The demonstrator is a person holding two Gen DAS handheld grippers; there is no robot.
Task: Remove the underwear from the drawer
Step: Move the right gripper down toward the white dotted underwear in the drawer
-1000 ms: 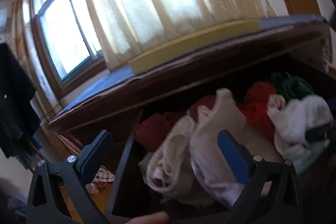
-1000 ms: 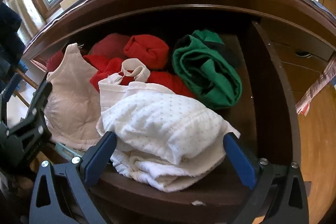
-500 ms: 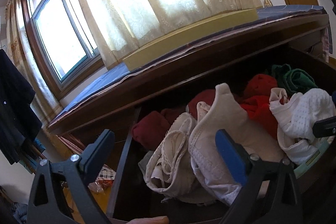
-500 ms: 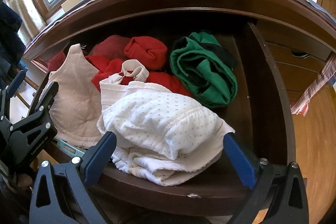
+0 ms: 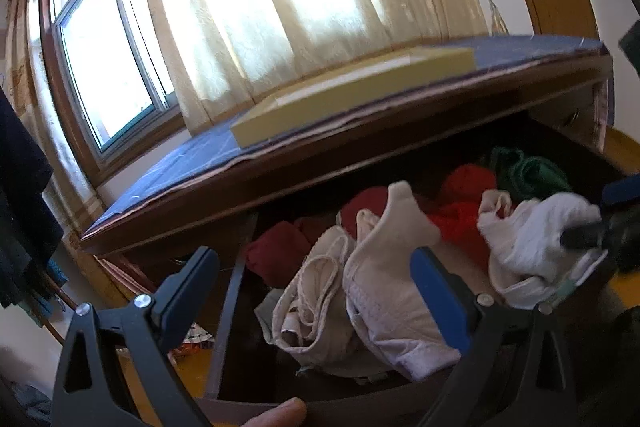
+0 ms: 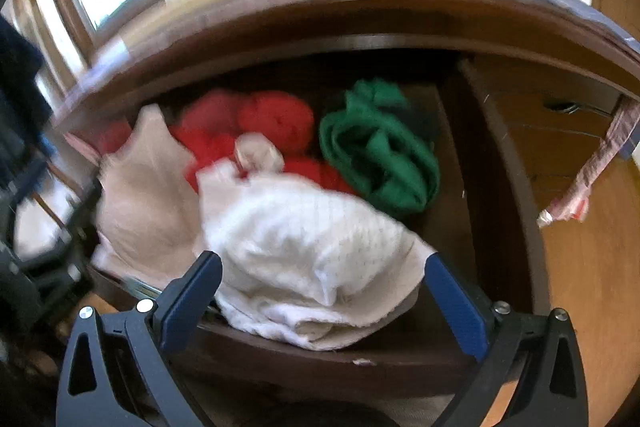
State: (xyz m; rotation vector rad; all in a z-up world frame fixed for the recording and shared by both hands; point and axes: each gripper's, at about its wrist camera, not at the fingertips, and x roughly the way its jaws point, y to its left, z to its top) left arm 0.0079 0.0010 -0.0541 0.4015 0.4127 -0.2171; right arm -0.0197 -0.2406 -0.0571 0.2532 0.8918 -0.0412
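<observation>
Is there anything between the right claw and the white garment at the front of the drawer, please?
Nothing visible does. The right claw is open with the white garment directly ahead, atop the pile at the drawer front.

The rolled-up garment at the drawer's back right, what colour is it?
Green: the rolled garment shows best in the right wrist view, beside the red ones.
</observation>
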